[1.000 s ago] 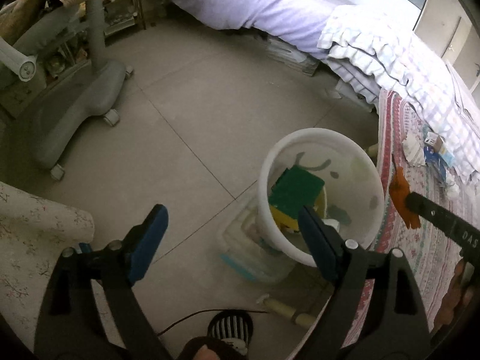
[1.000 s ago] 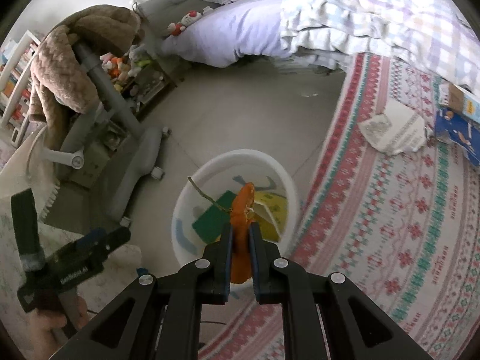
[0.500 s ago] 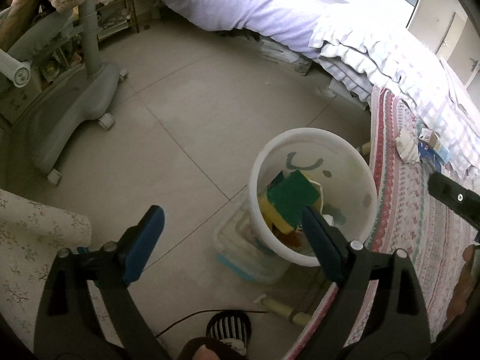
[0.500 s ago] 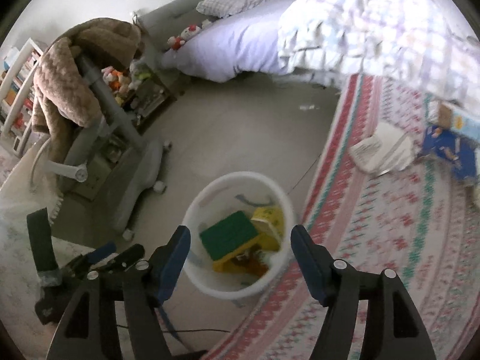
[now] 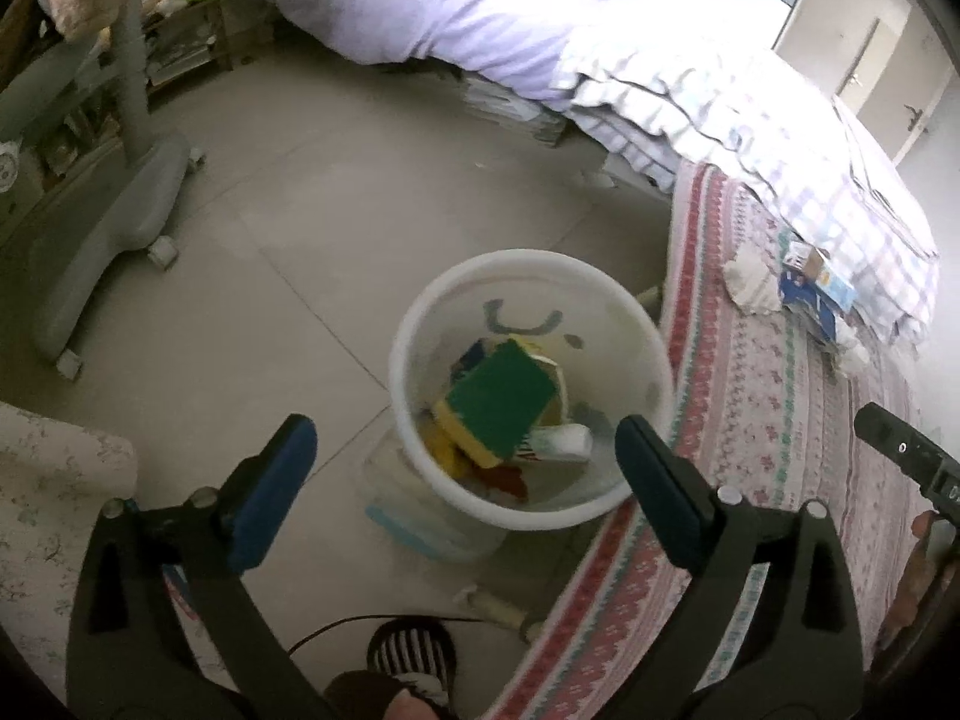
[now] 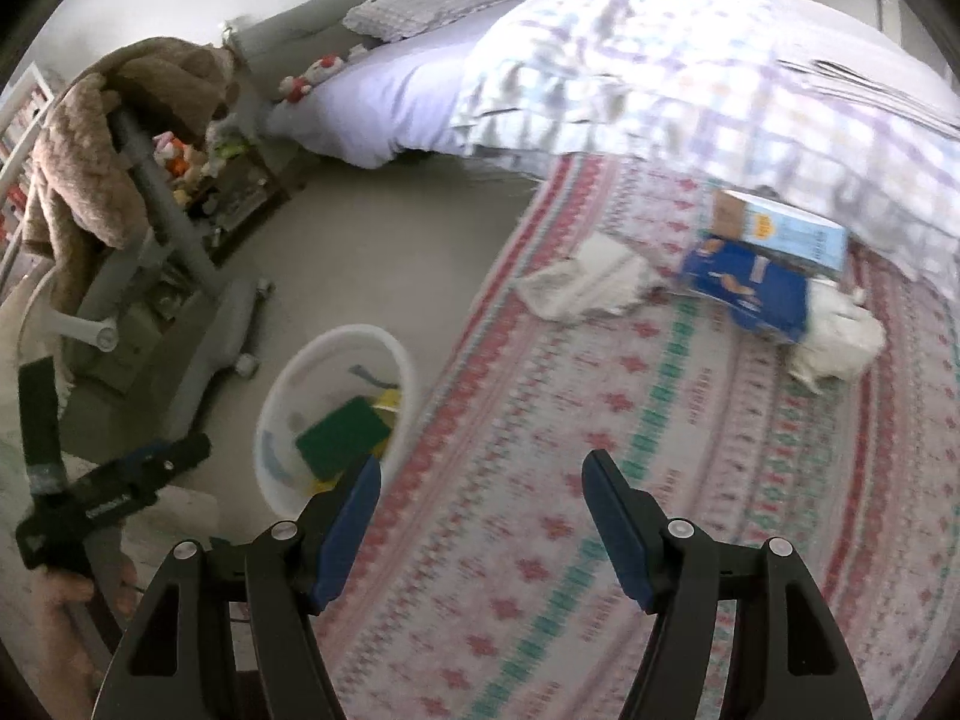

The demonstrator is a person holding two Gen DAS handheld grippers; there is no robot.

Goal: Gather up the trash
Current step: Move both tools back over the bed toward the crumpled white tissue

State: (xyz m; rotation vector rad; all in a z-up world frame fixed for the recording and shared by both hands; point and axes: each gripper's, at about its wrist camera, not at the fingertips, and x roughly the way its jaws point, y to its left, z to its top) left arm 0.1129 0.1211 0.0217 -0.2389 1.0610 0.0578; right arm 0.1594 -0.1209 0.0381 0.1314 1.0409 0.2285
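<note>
A white bin (image 5: 420,324) stands on the tile floor at the rug's edge, with a green-and-yellow sponge (image 5: 501,399), cartons and an orange scrap inside; it also shows in the right wrist view (image 6: 282,396). My left gripper (image 5: 462,468) is open and empty, above the bin's near side. My right gripper (image 6: 480,480) is open and empty over the patterned rug (image 6: 660,450). On the rug by the bed lie crumpled white paper (image 6: 585,285), a blue packet (image 6: 750,294), a light blue carton (image 6: 780,231) and another white wad (image 6: 837,339).
A bed with a checked quilt (image 6: 690,78) borders the rug. A grey chair base (image 5: 102,240) and a shelf with toys (image 6: 198,162) stand on the left. A clear plastic box (image 5: 420,522) sits under the bin. My slippered foot (image 5: 408,654) is below.
My right gripper opened and the orange scrap dropped into the bin. The right gripper then swung right, away from the bin and over the rug. The left gripper stayed open and barely moved.
</note>
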